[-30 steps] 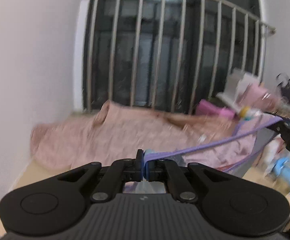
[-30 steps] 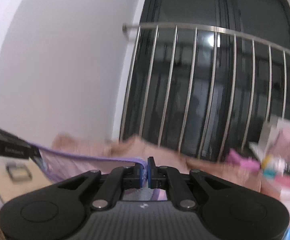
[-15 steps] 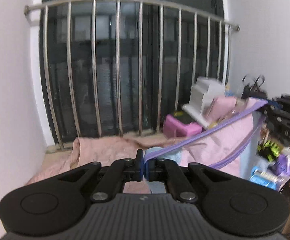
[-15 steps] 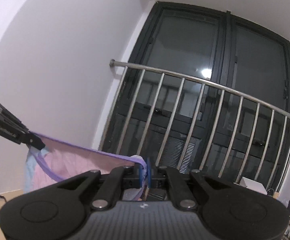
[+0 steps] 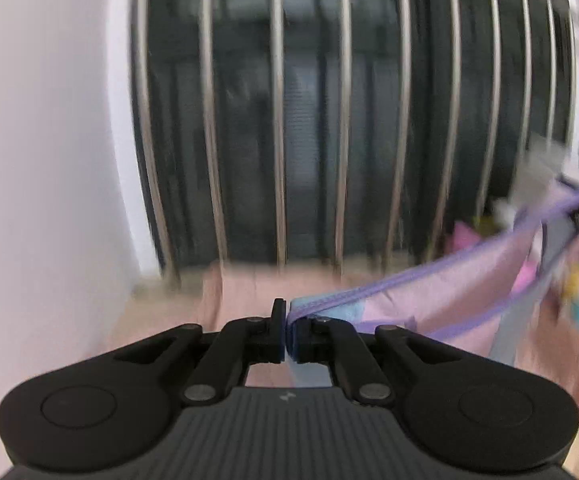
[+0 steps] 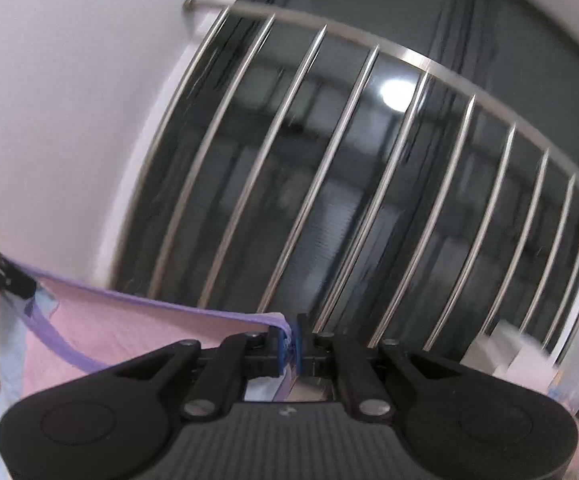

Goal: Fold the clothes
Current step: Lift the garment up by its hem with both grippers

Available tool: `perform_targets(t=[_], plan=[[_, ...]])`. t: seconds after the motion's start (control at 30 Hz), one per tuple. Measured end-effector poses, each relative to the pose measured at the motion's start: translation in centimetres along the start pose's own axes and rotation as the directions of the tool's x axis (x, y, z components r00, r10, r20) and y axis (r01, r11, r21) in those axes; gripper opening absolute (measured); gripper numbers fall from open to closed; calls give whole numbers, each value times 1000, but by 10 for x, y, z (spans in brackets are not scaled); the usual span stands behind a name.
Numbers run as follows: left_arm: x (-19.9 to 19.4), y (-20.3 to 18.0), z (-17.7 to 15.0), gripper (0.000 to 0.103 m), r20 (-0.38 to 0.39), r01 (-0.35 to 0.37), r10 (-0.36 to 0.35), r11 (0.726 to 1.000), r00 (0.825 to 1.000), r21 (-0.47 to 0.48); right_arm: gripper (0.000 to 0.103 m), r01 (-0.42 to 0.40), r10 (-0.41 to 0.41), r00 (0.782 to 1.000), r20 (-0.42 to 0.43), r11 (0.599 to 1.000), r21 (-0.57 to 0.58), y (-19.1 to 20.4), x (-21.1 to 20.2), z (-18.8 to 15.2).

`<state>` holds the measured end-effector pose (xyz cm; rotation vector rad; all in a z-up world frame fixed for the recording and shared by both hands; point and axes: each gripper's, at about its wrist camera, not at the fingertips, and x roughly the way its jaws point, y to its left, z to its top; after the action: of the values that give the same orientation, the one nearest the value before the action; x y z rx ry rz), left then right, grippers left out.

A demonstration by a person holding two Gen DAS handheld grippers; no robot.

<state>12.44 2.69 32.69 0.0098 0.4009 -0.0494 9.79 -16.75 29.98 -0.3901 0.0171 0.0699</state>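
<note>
The left tool is clamped on the purple-trimmed edge of a thin, soft pink and pale-blue cloth garment; the right tool pinches the same hem further along, so the garment hangs stretched in the air between the two; one crumpled dusty-pink fabric piece lies blurred below; straight, shiny metal railing bars stand before dark glass, beside a smooth white wall.

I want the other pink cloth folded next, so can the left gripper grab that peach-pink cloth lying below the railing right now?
Probably not yet: the left gripper is shut on the purple-trimmed garment, so it would have to let go first. The peach-pink cloth itself lies uncovered ahead.
</note>
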Motion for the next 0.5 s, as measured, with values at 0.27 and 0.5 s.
perform_targets(t=[0.27, 0.5], plan=[[-40, 12, -28, 2, 156, 118, -104, 990, 982, -83, 5, -54, 37, 981, 192, 995, 84, -29, -55, 10], [-27, 13, -223, 2, -122, 105, -118, 989, 986, -105, 5, -218, 229, 963, -139, 972, 93, 29, -93, -142]])
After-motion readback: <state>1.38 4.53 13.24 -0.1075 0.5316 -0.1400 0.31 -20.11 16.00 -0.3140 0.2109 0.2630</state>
